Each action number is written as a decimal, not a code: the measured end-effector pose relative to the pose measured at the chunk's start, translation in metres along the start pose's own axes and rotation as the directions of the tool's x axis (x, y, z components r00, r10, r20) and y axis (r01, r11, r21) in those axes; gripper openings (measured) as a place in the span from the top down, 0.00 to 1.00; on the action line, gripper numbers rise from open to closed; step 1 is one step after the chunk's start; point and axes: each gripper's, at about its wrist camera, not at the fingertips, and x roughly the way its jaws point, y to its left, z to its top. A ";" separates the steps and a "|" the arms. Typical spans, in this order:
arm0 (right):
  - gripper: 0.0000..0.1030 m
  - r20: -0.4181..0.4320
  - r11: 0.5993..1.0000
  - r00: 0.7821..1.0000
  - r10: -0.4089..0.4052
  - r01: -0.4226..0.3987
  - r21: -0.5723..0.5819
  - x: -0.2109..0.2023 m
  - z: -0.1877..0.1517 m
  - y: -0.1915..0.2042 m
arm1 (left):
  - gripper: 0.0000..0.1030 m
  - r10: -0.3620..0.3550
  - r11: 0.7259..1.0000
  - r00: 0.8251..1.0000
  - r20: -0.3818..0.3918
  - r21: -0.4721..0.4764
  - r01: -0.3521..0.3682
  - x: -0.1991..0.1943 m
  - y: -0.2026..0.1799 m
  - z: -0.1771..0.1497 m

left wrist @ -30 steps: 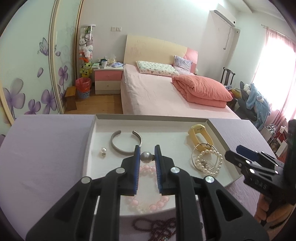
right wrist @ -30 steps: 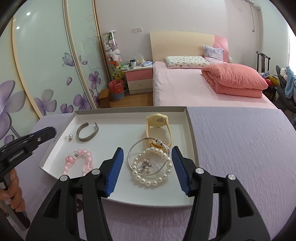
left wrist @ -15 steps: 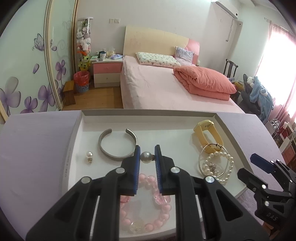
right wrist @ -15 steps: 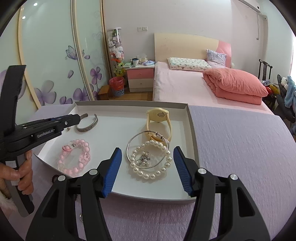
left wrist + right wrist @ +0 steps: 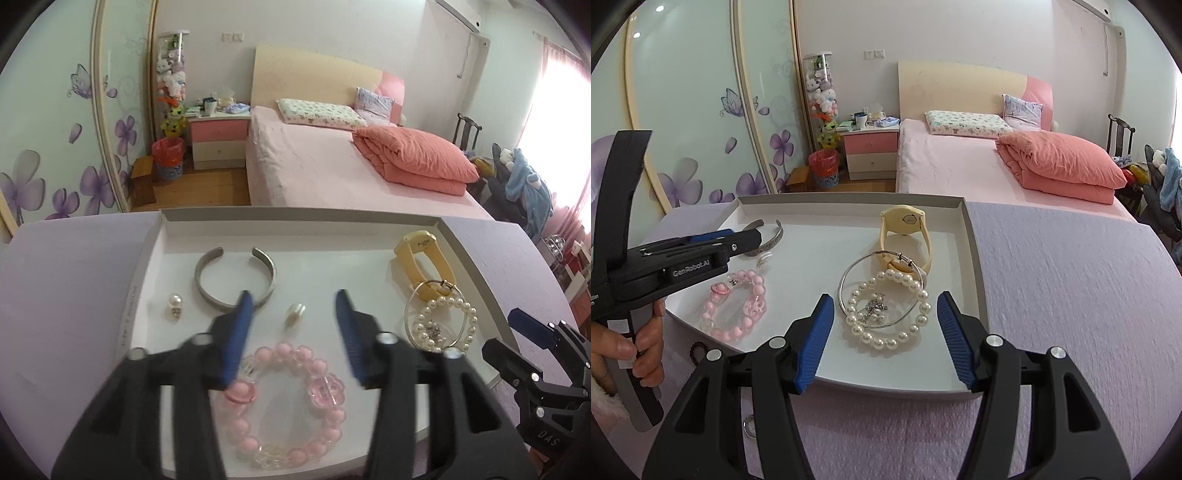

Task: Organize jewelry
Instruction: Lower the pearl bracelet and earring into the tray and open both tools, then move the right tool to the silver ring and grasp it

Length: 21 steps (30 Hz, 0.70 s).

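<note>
Tray middle: pearl earring (image 5: 294, 314) lies loose, dropped beside its mate (image 5: 174, 305).
left gripper (image 5: 291, 328): jaws just opened, empty.
right gripper (image 5: 884, 341): apart, idle over tray's (image 5: 295, 218) near edge.

Black left claw (image 5: 738, 236), blue ribbed pads (image 5: 814, 339), silver screws, "GenRobot.AI" lettering.

Counted in the shallow white cardboard tray (image 5: 168, 236): one open silver metal cuff bangle (image 5: 207, 269); two pearl stud earrings (image 5: 174, 304), lying apart; one pink beaded bracelet with flower charms (image 5: 284, 391); one cream-yellow plastic wristwatch (image 5: 421, 258); one thin silver wire hoop bangle (image 5: 849, 284); one white pearl bead bracelet (image 5: 886, 343). Noted outside the tray: one dark beaded strand (image 5: 698, 349), mostly hidden; one small silver ring (image 5: 750, 424) on the lilac cloth.
</note>
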 end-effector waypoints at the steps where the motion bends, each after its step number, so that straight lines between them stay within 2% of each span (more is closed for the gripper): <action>1: 0.43 0.001 1.000 1.000 -0.001 0.001 0.001 -0.001 -0.002 0.001 | 0.48 -0.004 1.000 1.000 0.000 -0.005 0.004 -0.001 0.001 0.000; 8: 0.43 0.005 1.000 1.000 -0.001 0.001 -0.001 -0.007 -0.005 0.003 | 0.34 -0.008 0.999 1.000 0.024 -0.040 0.009 -0.021 0.011 -0.004; 14: 0.43 0.010 1.000 1.000 0.004 -0.003 -0.006 -0.016 -0.009 0.007 | 0.28 0.012 0.999 0.998 0.061 -0.047 -0.009 -0.050 0.023 -0.013; 21: 0.43 -0.001 1.000 1.000 0.020 -0.020 -0.015 -0.030 -0.026 0.019 | 0.21 0.063 0.998 0.991 0.117 -0.035 -0.059 -0.102 0.042 -0.044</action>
